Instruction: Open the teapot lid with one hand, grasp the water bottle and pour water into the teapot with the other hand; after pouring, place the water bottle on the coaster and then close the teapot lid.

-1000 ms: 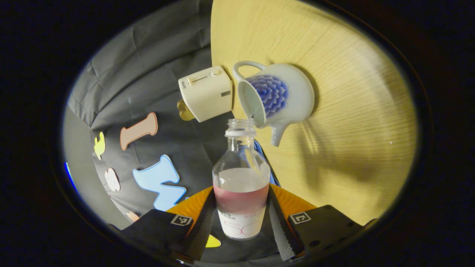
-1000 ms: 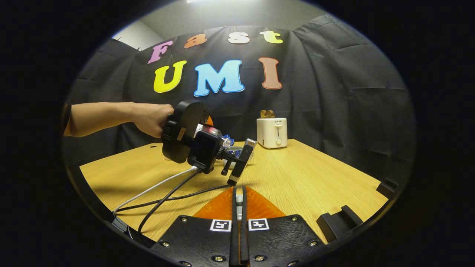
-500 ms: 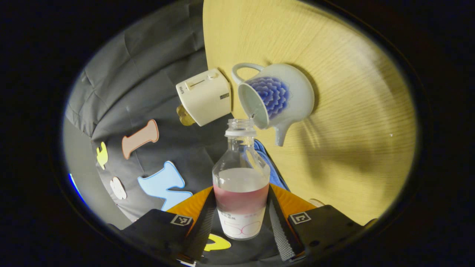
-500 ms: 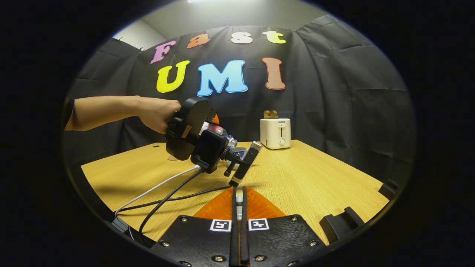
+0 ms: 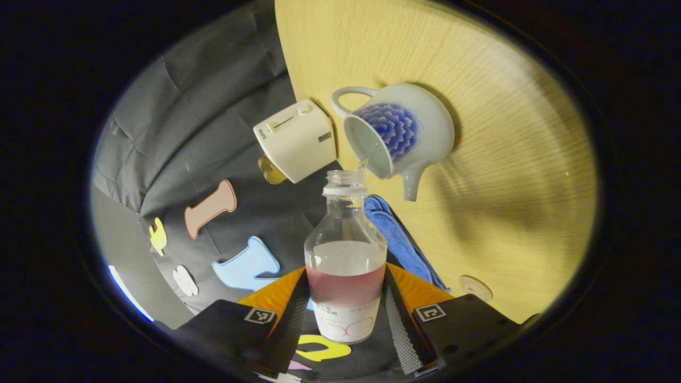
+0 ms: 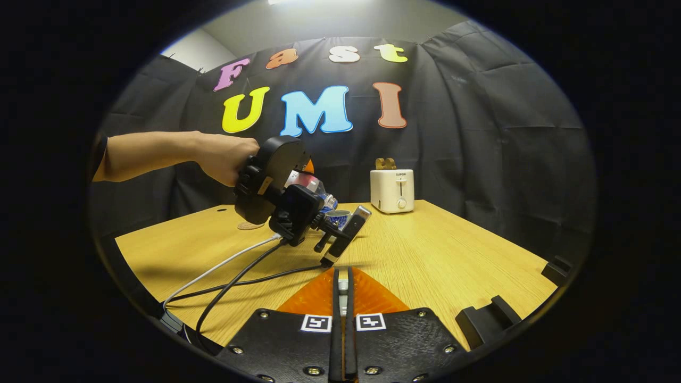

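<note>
Both fingers of our left gripper (image 5: 346, 324) clamp the water bottle (image 5: 346, 266), tipped over the open teapot (image 5: 396, 133); our right gripper (image 6: 343, 330) is pressed together on something small.

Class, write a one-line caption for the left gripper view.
Gripped water bottle tipped toward the open teapot beside a toaster.

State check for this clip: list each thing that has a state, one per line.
Water bottle: uncapped, partly full, tilted, pouring a thin stream.
Teapot: lid off, upright on the table.
Left gripper: shut on the water bottle.
Right gripper: fingers together on something small and pale.
Coaster: bare.
</note>
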Action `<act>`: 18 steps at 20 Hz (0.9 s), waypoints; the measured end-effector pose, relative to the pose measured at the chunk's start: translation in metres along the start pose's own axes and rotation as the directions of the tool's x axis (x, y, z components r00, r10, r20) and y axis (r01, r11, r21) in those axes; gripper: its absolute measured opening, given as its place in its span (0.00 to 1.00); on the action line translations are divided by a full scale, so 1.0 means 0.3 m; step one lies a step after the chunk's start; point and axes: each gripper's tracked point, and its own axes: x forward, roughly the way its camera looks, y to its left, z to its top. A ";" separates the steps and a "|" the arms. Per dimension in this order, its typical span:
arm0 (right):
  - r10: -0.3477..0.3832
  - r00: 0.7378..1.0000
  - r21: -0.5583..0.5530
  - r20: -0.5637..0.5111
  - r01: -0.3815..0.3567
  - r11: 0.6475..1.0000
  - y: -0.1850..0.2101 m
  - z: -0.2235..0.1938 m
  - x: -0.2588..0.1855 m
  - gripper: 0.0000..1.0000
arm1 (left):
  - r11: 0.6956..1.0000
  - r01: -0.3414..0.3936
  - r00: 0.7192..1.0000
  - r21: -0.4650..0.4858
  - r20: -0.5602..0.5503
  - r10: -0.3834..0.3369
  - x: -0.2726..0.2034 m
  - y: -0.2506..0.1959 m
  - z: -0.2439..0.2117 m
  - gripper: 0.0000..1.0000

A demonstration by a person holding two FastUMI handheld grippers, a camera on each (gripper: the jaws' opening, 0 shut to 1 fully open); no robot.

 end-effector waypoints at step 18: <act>-0.005 1.000 -0.005 -0.012 0.005 1.000 -0.006 -0.008 -0.002 0.03 | 1.000 0.007 1.000 -0.015 0.021 -0.007 0.014 -0.017 0.008 0.87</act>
